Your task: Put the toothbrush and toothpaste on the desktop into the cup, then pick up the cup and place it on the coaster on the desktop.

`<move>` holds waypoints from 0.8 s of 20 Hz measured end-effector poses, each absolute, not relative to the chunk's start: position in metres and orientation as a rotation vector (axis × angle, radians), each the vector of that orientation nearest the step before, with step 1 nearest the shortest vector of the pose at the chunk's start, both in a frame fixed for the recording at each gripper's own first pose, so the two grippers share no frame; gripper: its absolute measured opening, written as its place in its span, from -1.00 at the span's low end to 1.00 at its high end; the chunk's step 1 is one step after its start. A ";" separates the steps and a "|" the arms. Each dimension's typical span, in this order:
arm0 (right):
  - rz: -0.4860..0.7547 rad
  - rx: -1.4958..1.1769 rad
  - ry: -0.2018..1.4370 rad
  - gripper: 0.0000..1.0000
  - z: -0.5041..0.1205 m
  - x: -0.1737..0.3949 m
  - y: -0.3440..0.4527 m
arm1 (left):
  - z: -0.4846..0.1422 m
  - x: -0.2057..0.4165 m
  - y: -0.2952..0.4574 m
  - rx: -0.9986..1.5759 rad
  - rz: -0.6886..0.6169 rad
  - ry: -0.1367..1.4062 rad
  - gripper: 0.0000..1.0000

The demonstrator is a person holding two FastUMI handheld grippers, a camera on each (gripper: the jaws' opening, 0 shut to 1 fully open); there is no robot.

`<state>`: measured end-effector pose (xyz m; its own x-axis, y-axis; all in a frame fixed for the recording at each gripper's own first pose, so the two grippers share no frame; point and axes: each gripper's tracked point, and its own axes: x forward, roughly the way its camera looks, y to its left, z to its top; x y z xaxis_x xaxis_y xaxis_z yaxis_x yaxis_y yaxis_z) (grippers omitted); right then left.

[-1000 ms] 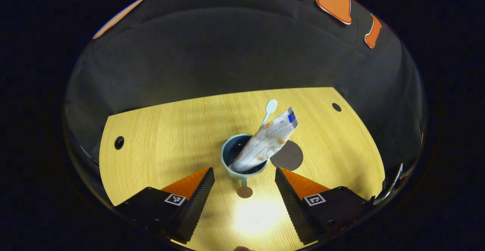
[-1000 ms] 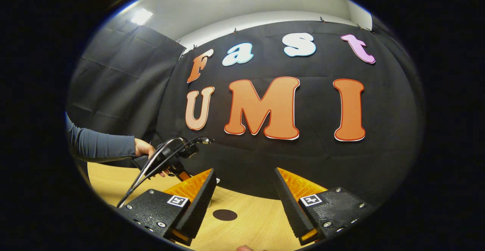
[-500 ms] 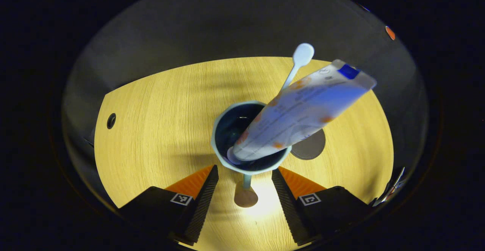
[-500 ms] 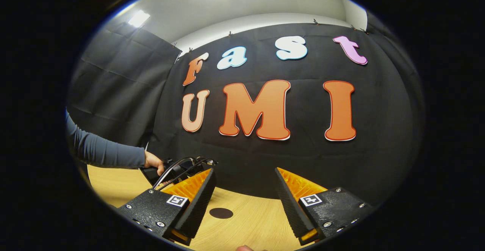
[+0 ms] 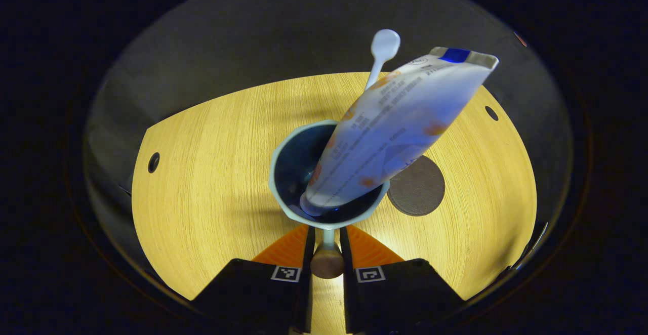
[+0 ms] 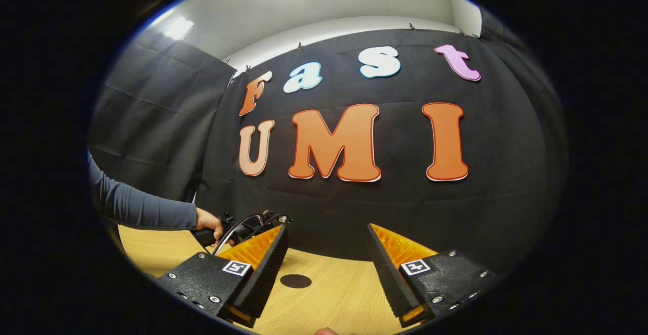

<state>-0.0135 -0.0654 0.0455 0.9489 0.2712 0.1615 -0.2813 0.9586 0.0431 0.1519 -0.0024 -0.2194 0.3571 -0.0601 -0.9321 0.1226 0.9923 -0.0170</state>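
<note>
A pale blue cup (image 5: 283, 148) with a dark inside stands on the wooden desk (image 5: 212, 183) in the left gripper view. A white toothpaste tube (image 5: 390, 127) and a white toothbrush (image 5: 383, 46) lean out of it toward the upper right. My left gripper (image 5: 327, 234) is shut on the cup's thin handle (image 5: 328, 261), which ends in a brown knob. Just right of the cup lies a round dark brown coaster (image 5: 417, 185). My right gripper (image 6: 328, 231) is open and holds nothing, raised above the desk and facing the booth wall.
Small round holes (image 5: 153, 162) mark the desk near its left and right edges. In the right gripper view a person's hand (image 6: 207, 222) and grey sleeve hold the other gripper at the left. A dark oval spot (image 6: 296, 281) lies on the desk between my fingers.
My left gripper moved in on the cup and its fingers went from wide open to shut on the handle. The right gripper barely shifted.
</note>
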 end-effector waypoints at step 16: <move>0.203 0.026 -0.126 0.84 0.027 -0.035 -0.095 | -0.228 0.163 -0.003 0.090 -0.205 1.130 -0.51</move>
